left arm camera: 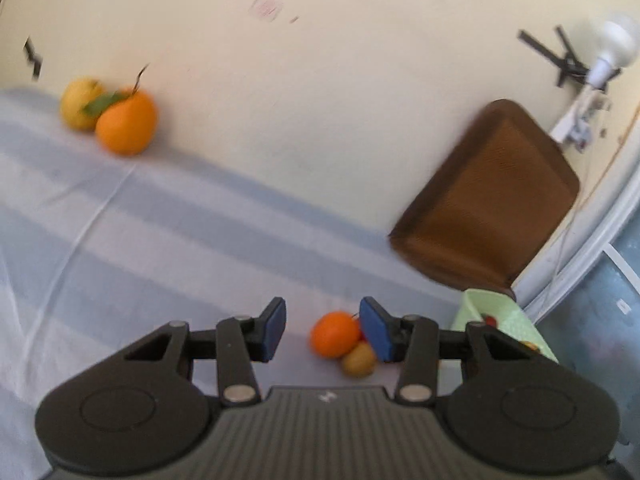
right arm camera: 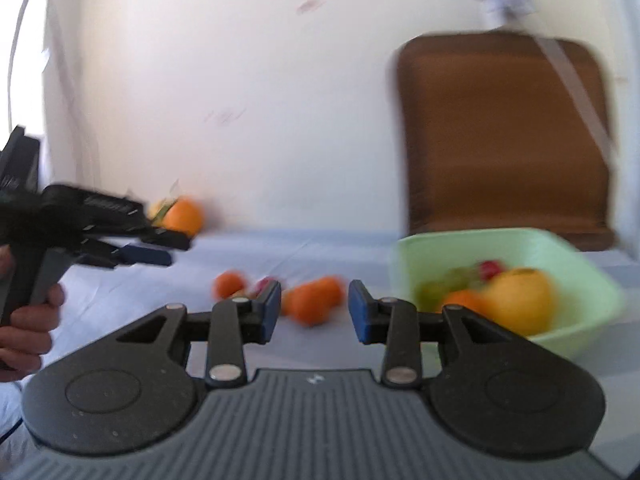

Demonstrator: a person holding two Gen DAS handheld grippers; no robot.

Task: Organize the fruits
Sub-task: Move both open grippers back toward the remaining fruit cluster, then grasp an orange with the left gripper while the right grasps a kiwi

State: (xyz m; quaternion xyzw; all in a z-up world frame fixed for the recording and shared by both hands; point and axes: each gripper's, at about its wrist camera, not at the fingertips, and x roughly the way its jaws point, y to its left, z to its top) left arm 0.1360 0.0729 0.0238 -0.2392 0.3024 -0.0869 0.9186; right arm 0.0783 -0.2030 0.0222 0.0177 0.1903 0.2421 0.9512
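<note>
With both jaws spread and nothing held, the right gripper is lined up on the loose orange mid-cloth beside the green bowl, the left gripper hovering open; closing is judged next.

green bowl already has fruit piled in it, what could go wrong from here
The green bowl sits near the cloth's right edge and already holds a big yellow fruit; adding more carelessly might tip or crowd it. The loose orange ahead of the open right gripper is round and could roll when nudged. The left gripper, also open, works close by, so the two may collide.
</note>
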